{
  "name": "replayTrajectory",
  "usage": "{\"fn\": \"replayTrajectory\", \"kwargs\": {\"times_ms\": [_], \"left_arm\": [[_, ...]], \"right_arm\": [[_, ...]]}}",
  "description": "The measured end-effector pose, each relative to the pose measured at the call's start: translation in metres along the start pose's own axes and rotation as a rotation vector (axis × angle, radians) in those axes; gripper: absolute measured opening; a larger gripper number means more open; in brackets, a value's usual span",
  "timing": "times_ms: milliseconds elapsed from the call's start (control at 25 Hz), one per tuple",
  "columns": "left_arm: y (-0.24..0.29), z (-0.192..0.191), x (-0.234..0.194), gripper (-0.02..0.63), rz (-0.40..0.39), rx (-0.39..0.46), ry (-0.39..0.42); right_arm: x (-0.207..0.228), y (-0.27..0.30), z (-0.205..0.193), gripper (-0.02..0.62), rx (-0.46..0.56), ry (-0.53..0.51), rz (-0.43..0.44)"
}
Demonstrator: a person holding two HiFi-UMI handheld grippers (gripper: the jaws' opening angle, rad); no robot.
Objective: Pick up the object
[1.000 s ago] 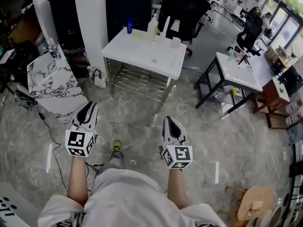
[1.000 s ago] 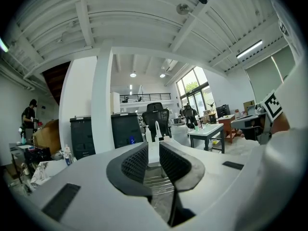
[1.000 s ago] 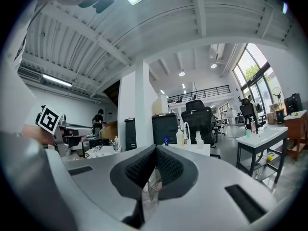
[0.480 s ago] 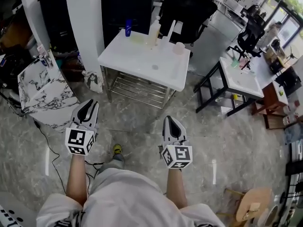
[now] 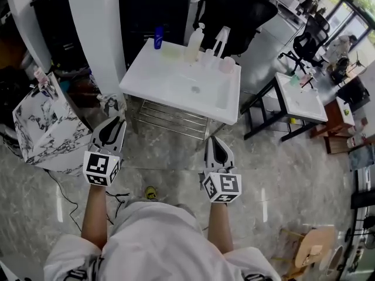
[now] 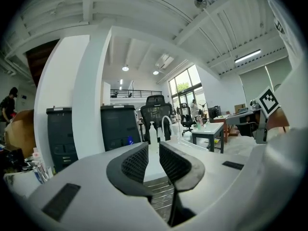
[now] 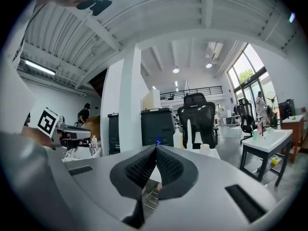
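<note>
The white table (image 5: 176, 86) has slid closer and lower in the head view than a second ago, and both grippers now hang just short of its front edge. I cannot tell which item is the object to pick up. The candidates all stand along the table's far edge: a small blue bottle (image 5: 159, 38) at the left, a white pump bottle (image 5: 195, 42) near the middle, a white triangular bottle (image 5: 221, 41) beside it, and a pale cup (image 5: 227, 65) towards the right corner. The near half of the tabletop is bare.

Under the top sits a wire shelf (image 5: 170, 115). A white pillar (image 5: 94, 34) rises just left of the table, with a marble-patterned block (image 5: 41, 127) further left. A black office chair (image 5: 237, 10) stands behind the table, a second white table on a black frame (image 5: 299, 95) is off to the right, and a wooden stool (image 5: 313, 249) sits by my right elbow. A black cable (image 5: 64, 195) trails on the floor.

The left gripper (image 5: 112, 123) points at the table's left leg, its jaws only a narrow slit apart with nothing between them. The right gripper (image 5: 214, 140) has its jaws pressed together at the tips, holding nothing.
</note>
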State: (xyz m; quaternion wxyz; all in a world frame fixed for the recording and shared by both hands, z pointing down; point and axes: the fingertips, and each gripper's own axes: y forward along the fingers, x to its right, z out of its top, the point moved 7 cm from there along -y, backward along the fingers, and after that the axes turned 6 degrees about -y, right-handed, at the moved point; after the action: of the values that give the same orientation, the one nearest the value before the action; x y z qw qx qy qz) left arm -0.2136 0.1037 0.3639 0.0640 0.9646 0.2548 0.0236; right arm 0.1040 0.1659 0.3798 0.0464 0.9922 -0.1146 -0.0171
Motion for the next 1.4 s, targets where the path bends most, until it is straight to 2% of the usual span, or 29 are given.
{"fn": "replayTrajectory", "kwargs": {"times_ms": [440,720,1400], "left_arm": [[0.083,-0.001,-0.056,0.064,-0.061,-0.008,0.007],[0.153,-0.015,-0.080,0.064,-0.070,-0.023,0.000],[0.429,0.000,-0.167,0.064,-0.100,-0.124,0.032]], "right_arm": [[0.004,0.090,0.000,0.003,-0.005,-0.002,-0.026],[0.021,0.160,-0.019,0.003,-0.007,0.025,-0.014],[0.130,0.424,-0.019,0.003,-0.050,0.065,0.006]]}}
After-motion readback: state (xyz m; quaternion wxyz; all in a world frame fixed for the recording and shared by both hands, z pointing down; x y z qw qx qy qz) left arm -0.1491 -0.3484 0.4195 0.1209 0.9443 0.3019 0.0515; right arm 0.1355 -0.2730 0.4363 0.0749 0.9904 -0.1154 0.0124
